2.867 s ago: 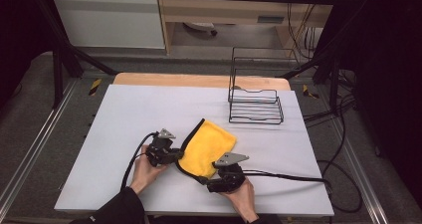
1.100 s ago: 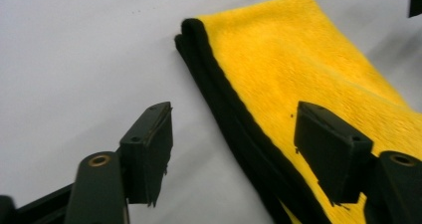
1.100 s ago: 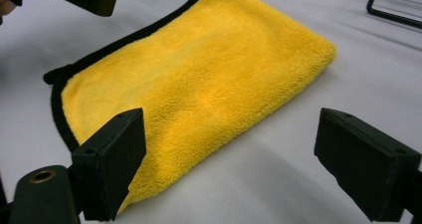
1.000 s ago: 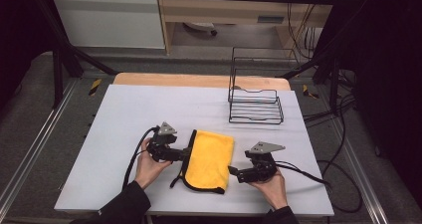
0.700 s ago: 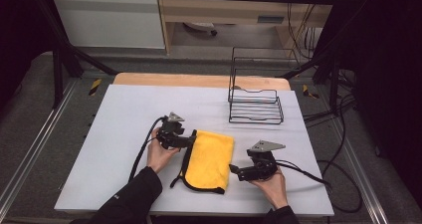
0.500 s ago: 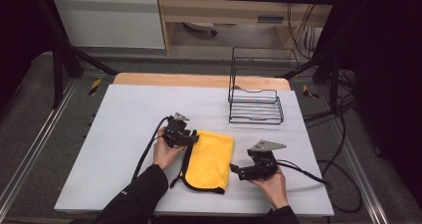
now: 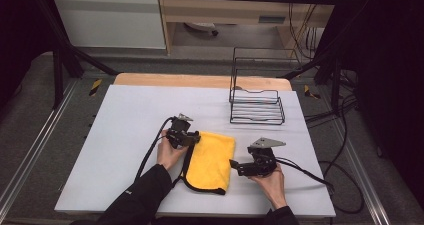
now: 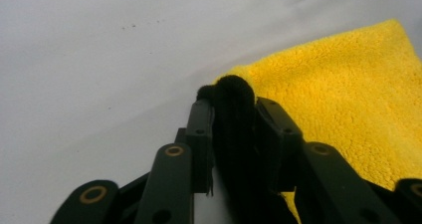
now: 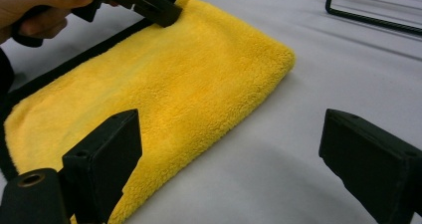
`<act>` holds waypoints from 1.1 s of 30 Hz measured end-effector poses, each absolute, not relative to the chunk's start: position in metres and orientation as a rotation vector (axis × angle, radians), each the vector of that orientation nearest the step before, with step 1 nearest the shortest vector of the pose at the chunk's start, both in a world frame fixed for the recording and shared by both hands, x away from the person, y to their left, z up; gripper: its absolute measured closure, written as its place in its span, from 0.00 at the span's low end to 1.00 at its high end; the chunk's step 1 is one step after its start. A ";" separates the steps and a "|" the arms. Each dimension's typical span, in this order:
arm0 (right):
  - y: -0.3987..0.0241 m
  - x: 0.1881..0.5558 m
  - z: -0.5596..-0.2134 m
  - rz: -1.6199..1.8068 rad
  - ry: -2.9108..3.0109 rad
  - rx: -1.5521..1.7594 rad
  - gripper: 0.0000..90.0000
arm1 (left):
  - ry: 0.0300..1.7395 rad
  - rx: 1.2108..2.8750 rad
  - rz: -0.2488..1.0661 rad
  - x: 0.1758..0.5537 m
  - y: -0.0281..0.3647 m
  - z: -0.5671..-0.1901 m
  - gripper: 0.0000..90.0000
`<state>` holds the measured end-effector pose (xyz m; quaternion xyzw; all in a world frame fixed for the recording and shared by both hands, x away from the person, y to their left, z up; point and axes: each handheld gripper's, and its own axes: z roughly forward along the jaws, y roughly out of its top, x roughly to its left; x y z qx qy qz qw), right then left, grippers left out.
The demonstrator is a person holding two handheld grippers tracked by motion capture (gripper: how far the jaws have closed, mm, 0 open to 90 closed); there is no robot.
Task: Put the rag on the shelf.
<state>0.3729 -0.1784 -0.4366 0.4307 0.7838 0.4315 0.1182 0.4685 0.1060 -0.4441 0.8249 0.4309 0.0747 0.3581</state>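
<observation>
Folding step in hand: the left gripper is pinching the far left corner of the yellow cloth, jaws having just been closing on its black edge. The cloth is lying folded on the white table, between the two hands. The right gripper is waiting beside the cloth's right side, jaws spread, holding nothing. Next move (my guess) is needing a lift and carry-over of that corner. The wire rack is standing well apart, not blocking anything.
</observation>
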 end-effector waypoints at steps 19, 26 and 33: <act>-0.153 0.429 -0.447 1.168 2.220 1.425 0.39 | 1.062 2.157 0.247 0.464 0.104 -0.445 0.82; -0.152 0.433 -0.453 1.141 2.219 1.444 0.56 | 1.048 2.154 0.248 0.464 0.104 -0.446 0.82; -0.152 0.432 -0.453 1.144 2.259 1.485 0.65 | 1.031 2.156 0.252 0.464 0.105 -0.447 0.82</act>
